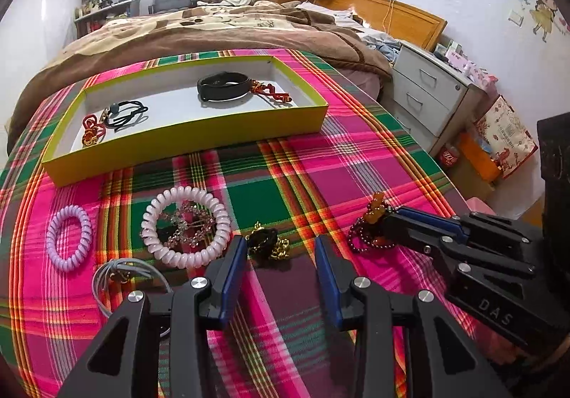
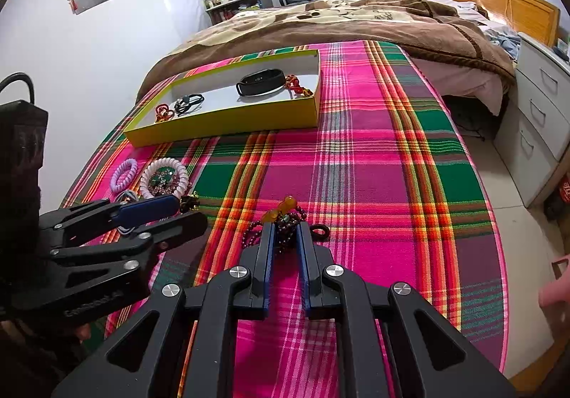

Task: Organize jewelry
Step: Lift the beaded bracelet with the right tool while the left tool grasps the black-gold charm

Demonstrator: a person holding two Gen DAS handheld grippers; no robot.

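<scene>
Garnet-coloured bead bracelet (image 2: 285, 232), limp and slippery, sits clamped between the nearly closed jaws of the right gripper (image 2: 285, 237); hold the bunched strands, not the amber beads. Left gripper (image 1: 281, 252) jaws stand wide, empty, black-and-gold hair tie (image 1: 265, 243) just ahead.

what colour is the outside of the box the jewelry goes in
Yellow outside, white inside; the box shows best in the left wrist view.

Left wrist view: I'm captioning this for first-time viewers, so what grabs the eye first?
The loud pink-and-green plaid cloth fills the view, with a yellow tray at its far side holding a black wristband. Nearer, a pale coil hair tie rings a crystal clip, and the right tool pinches dark red beads.
</scene>
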